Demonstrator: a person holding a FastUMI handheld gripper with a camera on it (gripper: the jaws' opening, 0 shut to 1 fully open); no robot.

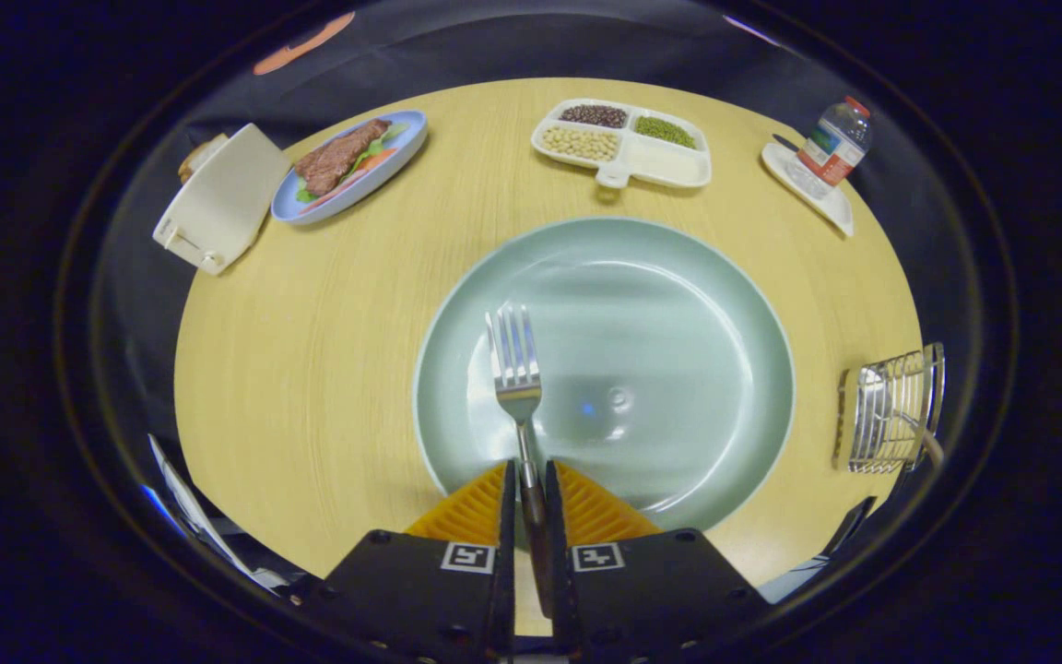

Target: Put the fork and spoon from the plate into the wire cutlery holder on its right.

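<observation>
Toaster [220, 198] and a blue plate of steak [351, 166] sit far left on the round wooden table [310, 350], well clear of the work. Nearer the middle, the fork [517, 373] lies with its tines over the green plate [678, 304], its handle clamped between the two fingers of the gripper [531, 489], which press on it from both sides. Beyond the plate rests a divided tray of beans [623, 143]; a water bottle [833, 143] stands on a small dish further right. The wire cutlery holder [890, 410] stands just right of the plate, with a spoon-like handle seemingly already in it. To do this step well, the fork should be lifted clear of the plate rim first, carried right, tipped upright over the holder's open top, and only then let go, so the tines do not catch the wires.
</observation>
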